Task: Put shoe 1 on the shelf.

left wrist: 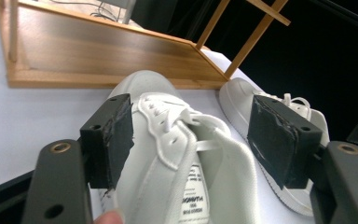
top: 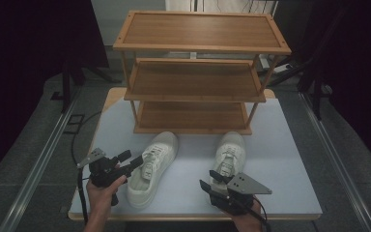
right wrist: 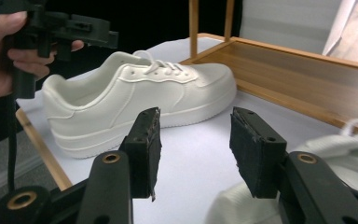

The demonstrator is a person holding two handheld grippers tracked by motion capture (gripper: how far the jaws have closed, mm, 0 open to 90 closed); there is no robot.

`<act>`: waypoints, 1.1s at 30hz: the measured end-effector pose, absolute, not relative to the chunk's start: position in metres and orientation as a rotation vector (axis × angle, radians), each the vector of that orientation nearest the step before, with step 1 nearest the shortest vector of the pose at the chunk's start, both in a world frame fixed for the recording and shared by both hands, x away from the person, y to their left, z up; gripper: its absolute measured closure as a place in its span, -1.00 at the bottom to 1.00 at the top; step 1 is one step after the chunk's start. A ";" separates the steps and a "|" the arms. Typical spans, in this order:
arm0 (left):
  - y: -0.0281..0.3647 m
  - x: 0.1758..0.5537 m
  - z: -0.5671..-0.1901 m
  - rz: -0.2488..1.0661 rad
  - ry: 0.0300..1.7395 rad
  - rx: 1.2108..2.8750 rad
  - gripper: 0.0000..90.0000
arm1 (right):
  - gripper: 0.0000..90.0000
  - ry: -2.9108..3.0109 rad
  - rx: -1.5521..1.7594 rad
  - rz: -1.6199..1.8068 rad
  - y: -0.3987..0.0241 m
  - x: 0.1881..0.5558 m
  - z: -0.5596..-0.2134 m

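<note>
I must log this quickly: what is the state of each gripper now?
Left gripper: open, jaws on either side of the left shoe, not pressing it.
Right gripper: open, holding nothing.

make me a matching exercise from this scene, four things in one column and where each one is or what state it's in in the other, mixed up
Things:
1. left sneaker
2. right sneaker
3. wooden shoe rack
4. right gripper

States or places:
A. three bare shelves, standing at the far side of the table
B. jaws apart over bare tabletop, nothing between them
C. between the open jaws of the left gripper
D. on the table just beyond the right gripper in the high view

Pairs: 1-C, 2-D, 3-A, 4-B
</note>
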State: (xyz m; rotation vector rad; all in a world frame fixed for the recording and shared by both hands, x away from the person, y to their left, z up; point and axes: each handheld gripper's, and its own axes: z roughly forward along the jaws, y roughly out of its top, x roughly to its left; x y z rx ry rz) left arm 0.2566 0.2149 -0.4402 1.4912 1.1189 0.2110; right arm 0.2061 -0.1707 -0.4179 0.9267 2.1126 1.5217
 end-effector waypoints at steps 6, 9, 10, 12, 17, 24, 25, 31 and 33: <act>0.208 0.265 -0.445 0.202 1.124 1.522 -0.34 | 0.16 2.097 0.952 1.514 -0.176 0.210 -0.419; 0.203 0.270 -0.449 0.204 1.131 1.548 -0.33 | 0.15 2.100 0.937 1.491 -0.175 0.210 -0.419; 0.202 0.271 -0.449 0.204 1.134 1.557 -0.33 | 0.15 2.102 0.940 1.490 -0.175 0.210 -0.420; 0.201 0.274 -0.450 0.212 1.139 1.567 -0.32 | 0.14 2.104 0.941 1.490 -0.175 0.210 -0.420; 0.199 0.280 -0.456 0.249 1.168 1.630 -0.30 | 0.13 2.101 0.946 1.486 -0.175 0.210 -0.421; 0.195 0.289 -0.465 0.282 1.186 1.686 -0.26 | 0.11 2.113 0.924 1.430 -0.170 0.210 -0.425; 0.196 0.291 -0.467 0.278 1.189 1.686 -0.25 | 0.11 2.112 0.926 1.429 -0.170 0.210 -0.425; 0.194 0.293 -0.470 0.286 1.170 1.693 -0.20 | 0.11 2.103 0.933 1.427 -0.172 0.210 -0.424; 0.194 0.292 -0.470 0.293 1.161 1.693 -0.13 | 0.11 2.101 0.936 1.424 -0.172 0.210 -0.424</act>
